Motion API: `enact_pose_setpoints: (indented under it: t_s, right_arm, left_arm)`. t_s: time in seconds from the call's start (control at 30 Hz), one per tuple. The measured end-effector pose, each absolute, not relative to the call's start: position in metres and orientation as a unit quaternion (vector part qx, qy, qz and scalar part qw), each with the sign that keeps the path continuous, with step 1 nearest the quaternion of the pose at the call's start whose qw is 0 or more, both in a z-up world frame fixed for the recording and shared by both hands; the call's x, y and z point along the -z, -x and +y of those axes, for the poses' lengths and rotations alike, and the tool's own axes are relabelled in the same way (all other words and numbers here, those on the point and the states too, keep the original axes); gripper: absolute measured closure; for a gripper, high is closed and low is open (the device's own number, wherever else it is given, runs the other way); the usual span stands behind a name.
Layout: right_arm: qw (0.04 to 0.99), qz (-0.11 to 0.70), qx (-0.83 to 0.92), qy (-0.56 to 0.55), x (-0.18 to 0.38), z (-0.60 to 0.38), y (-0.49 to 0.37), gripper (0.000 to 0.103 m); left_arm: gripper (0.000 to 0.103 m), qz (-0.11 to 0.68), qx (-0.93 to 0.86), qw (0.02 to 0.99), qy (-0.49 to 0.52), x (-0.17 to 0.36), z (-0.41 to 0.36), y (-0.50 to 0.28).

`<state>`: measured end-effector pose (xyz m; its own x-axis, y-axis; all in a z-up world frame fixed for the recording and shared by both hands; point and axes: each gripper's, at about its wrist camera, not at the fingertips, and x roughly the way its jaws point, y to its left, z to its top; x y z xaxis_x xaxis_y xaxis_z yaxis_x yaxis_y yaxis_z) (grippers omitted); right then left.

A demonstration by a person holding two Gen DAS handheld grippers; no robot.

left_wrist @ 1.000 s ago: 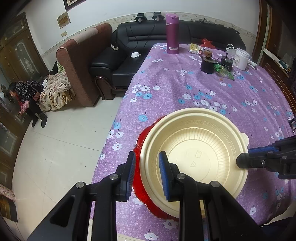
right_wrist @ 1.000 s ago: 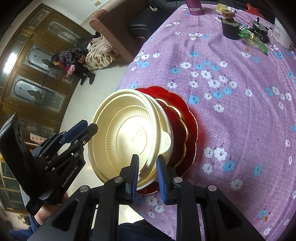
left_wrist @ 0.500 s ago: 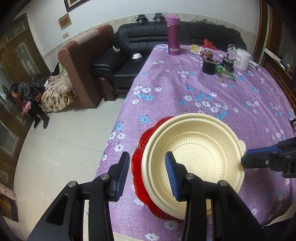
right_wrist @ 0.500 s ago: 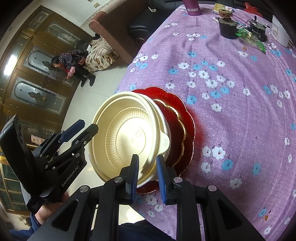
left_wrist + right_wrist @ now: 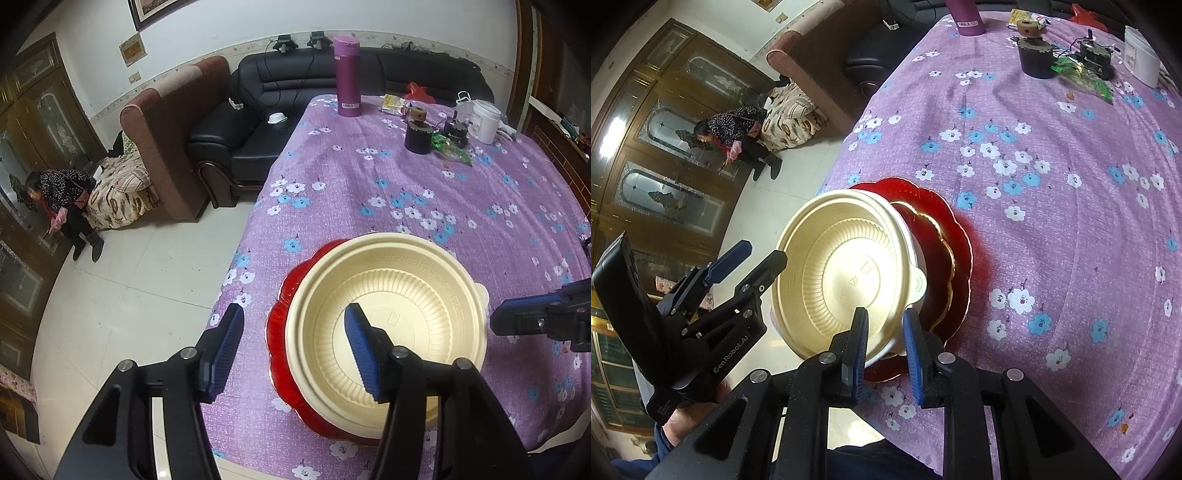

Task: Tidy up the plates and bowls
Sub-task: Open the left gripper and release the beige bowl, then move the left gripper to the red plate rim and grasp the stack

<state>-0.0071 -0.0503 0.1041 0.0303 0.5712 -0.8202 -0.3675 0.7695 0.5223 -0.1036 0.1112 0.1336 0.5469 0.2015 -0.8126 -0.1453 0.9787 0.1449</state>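
Left gripper [image 5: 295, 350] at lower centre of left wrist view: jaws opening, near rim of cream plastic bowl [image 5: 388, 332] between pads, neither pad pressing. Right gripper [image 5: 884, 350] at lower centre of right wrist view: narrow gap, bowl's near rim between its pads; contact unclear. Bowl sits atop red scalloped plates [image 5: 955, 243] by edge of purple floral tablecloth [image 5: 424, 177]. Step judged: letting go after stacking. Next move: left gripper backs off rim without dragging the light bowl.
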Motion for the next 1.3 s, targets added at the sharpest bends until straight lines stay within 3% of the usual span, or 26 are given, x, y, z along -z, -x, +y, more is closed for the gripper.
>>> enact_pose_setpoints:
  t_s: [0.2, 0.93, 1.13, 1.3]
  right_arm:
    - [0.716, 0.611, -0.326, -0.089, -0.106, -0.055, 0.009, 0.078]
    - [0.725, 0.601, -0.319, -0.104, -0.112, -0.069, 0.013, 0.075]
    - [0.732, 0.596, -0.308, -0.115, -0.112, -0.078, 0.009, 0.075]
    - [0.750, 0.591, -0.277, -0.112, -0.102, -0.092, 0.003, 0.075]
  left_arm:
    - [0.036, 0.460, -0.103, 0.881, -0.035, -0.137, 0.110, 0.105]
    - [0.030, 0.446, -0.106, 0.888, -0.039, -0.148, 0.106, 0.108]
    - [0.030, 0.426, -0.106, 0.898, 0.009, -0.172, 0.135, 0.114]
    - [0.030, 0.443, -0.117, 0.884, 0.094, -0.161, 0.195, 0.123]
